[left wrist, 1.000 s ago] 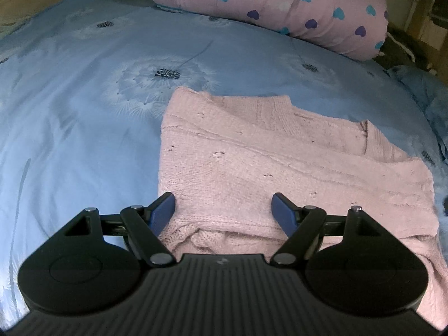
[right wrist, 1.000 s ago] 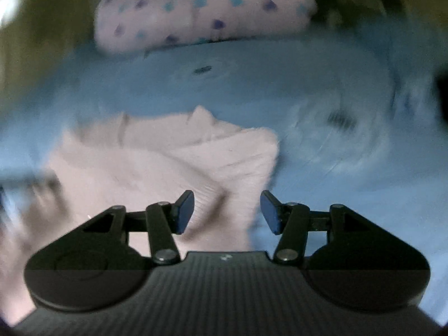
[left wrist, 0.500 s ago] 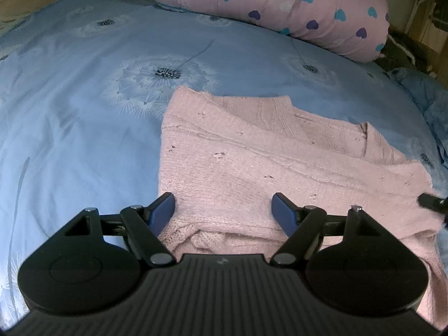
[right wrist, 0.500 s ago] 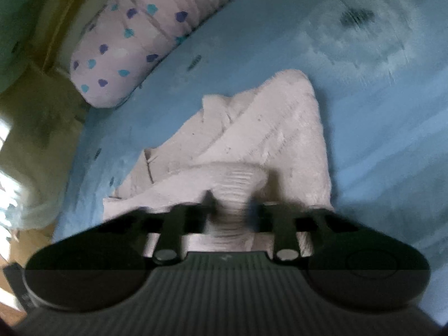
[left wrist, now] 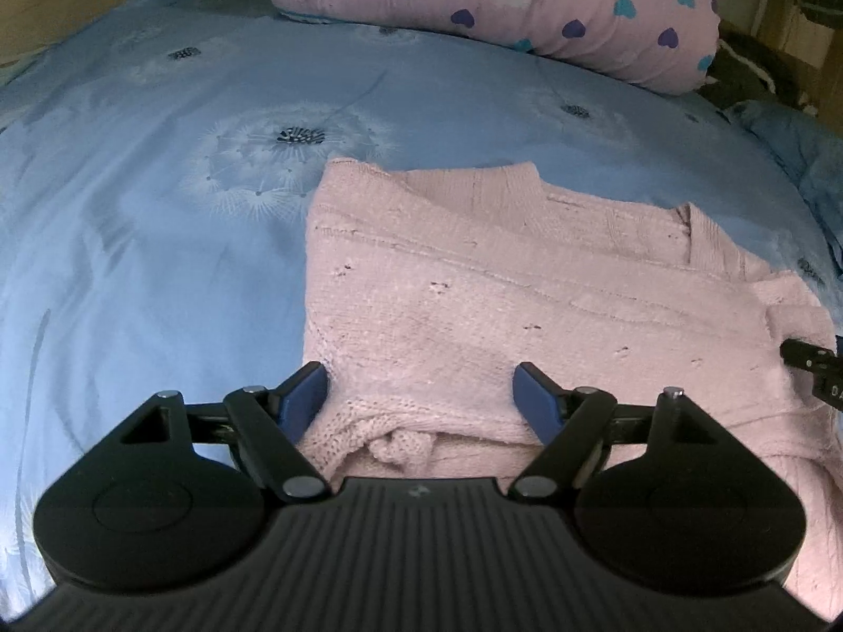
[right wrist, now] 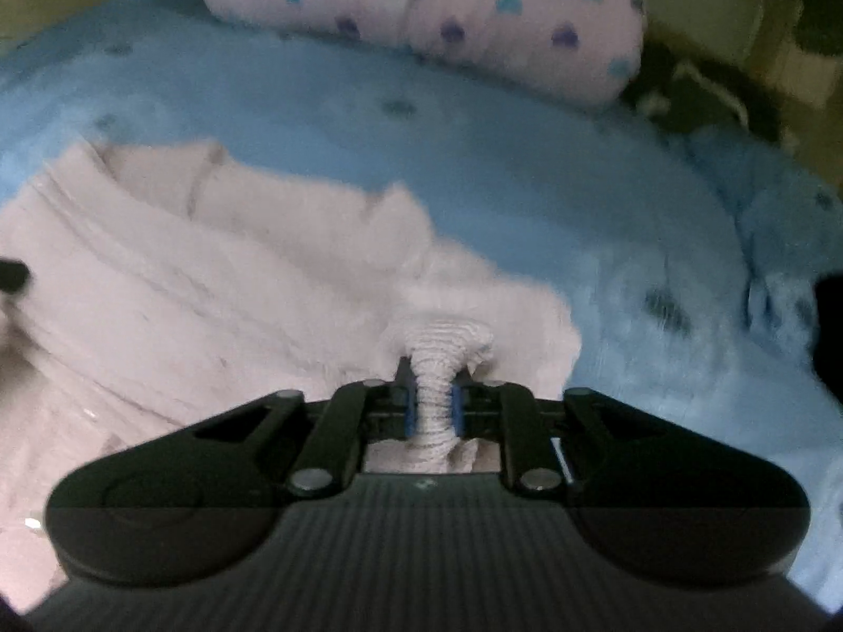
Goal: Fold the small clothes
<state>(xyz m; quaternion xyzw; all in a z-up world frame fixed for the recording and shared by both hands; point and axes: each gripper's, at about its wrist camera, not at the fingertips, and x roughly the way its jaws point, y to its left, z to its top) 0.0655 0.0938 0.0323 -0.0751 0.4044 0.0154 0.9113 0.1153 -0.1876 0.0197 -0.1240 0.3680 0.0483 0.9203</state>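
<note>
A pink knitted sweater (left wrist: 527, 289) lies partly folded on the blue bedsheet (left wrist: 131, 210). My left gripper (left wrist: 421, 395) is open, low over the sweater's near left edge, with knit between its blue pads but not pinched. My right gripper (right wrist: 433, 400) is shut on a bunched ribbed edge of the sweater (right wrist: 211, 263) at its right corner. The right gripper's tip shows at the right edge of the left wrist view (left wrist: 811, 363).
A pink pillow with blue and purple hearts (left wrist: 500, 5) lies at the head of the bed, also in the right wrist view (right wrist: 421, 21). Crumpled blue bedding (left wrist: 801, 158) lies at the right. Dark clutter and a wall stand behind it.
My right gripper moved onto the sweater's right corner and closed on its ribbed edge. My left gripper stayed open and still.
</note>
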